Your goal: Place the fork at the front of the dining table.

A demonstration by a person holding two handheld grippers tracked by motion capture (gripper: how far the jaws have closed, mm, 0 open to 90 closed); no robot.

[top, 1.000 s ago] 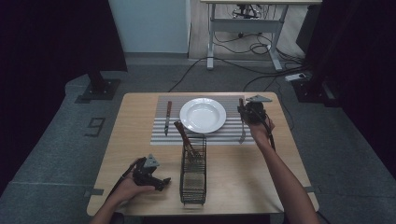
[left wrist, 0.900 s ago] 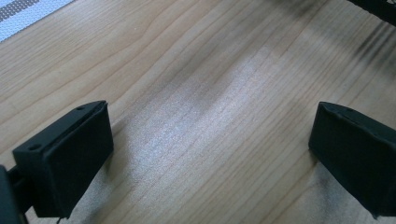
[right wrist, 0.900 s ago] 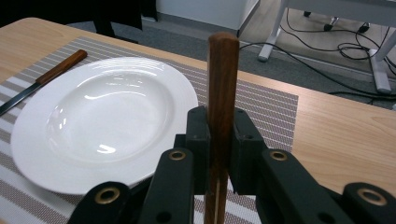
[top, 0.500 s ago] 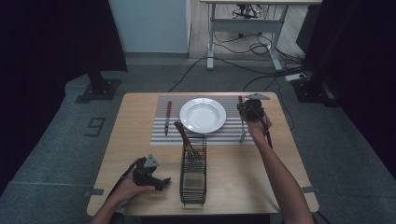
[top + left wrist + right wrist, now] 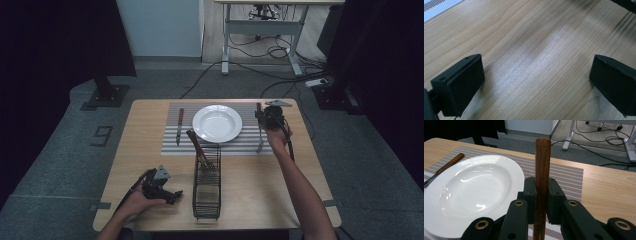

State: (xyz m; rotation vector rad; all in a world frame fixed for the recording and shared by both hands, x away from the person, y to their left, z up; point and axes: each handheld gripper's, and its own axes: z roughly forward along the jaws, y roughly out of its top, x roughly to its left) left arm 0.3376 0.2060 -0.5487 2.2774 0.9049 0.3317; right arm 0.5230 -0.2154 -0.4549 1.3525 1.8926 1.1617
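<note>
We've got the right gripper [image 5: 540, 195] jaws clamped on the fork's wooden handle [image 5: 542, 162]; the left gripper [image 5: 536, 82] gapes empty. A tilt could clip the plate [image 5: 471, 192].

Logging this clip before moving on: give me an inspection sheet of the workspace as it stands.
Surface: wooden table with a striped placemat.
Job's things: wooden-handled fork clamped in the right claw, tines down at the mat's right edge; white plate centred on the mat; knife lying left of the plate.
Clutter: wire caddy near the front, holding one wooden-handled utensil.
Grippers: right claw shut on the fork; left claw open, just over bare wood.
Cables: one trails from each claw; more lie on the floor under a desk.
Surroundings: grey carpet, dark curtains.
</note>
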